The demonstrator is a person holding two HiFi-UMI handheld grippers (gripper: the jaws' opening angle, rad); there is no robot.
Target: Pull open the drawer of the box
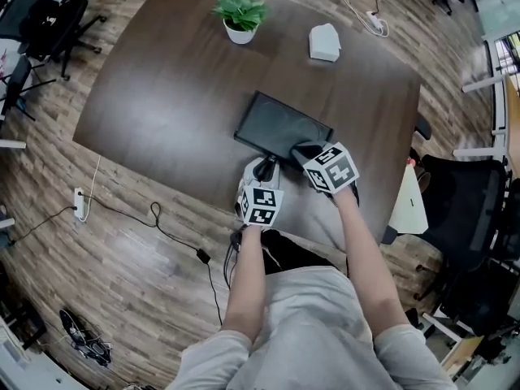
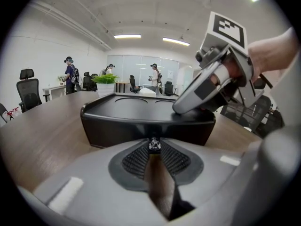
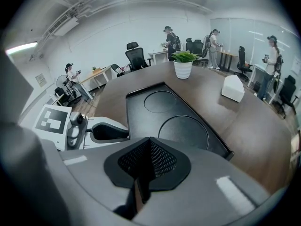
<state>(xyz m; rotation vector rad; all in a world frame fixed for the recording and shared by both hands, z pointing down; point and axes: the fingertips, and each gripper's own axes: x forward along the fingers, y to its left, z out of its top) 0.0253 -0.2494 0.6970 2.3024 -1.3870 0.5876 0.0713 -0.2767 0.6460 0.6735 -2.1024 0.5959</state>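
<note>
A flat black box [image 1: 284,124] with two round recesses in its top [image 3: 162,108] lies on the dark wooden table [image 1: 171,96], near the front edge. In the left gripper view its front face [image 2: 141,128] fills the middle, with a small shiny drawer knob [image 2: 154,145] at its centre. My left gripper [image 2: 154,148] is level with that front, its pads pinched on the knob; the head view shows it [image 1: 266,167] at the box's near side. My right gripper [image 1: 307,149] is shut with nothing in it, its tip [image 2: 181,108] resting on the box's top near the front right corner.
A potted plant [image 1: 240,15] and a white tissue box [image 1: 324,42] stand at the table's far side, beside a power strip with its cable [image 1: 375,23]. Office chairs [image 1: 467,210] stand to the right. The table's front edge [image 1: 211,197] runs just behind my grippers.
</note>
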